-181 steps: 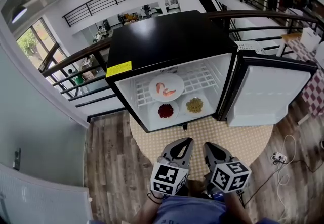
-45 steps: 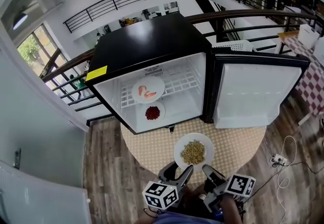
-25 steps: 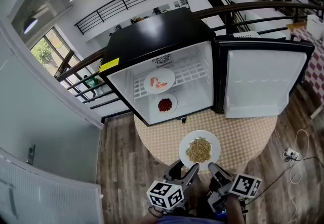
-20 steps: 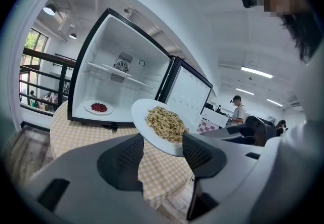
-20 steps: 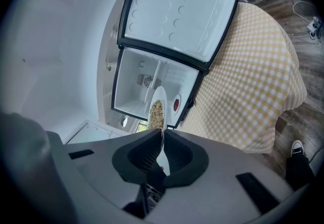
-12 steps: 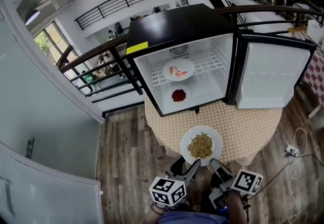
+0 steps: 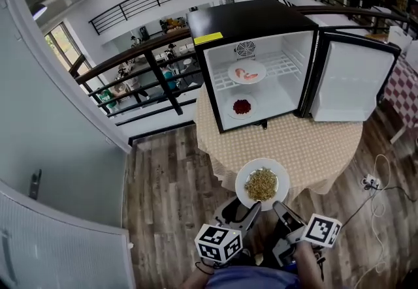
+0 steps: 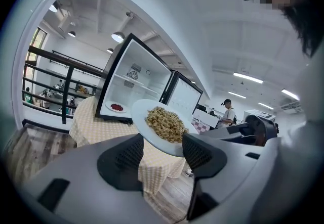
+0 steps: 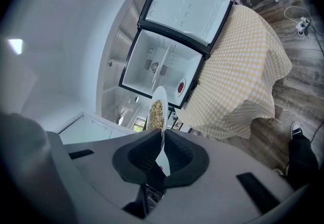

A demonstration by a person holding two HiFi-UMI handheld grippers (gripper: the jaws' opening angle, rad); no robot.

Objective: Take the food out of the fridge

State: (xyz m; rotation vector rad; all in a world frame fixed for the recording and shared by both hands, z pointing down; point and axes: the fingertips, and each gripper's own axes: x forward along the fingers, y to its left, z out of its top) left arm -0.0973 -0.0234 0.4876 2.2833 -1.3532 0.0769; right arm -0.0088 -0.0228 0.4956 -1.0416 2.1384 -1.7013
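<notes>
Right gripper view shows the right gripper pinching the near rim of a white plate of yellowish food, held outside the open fridge near the table edge. The left gripper is spread, with the plate's edge over the gap between its jaws; contact cannot be confirmed. Two more plates sit inside the fridge.
</notes>
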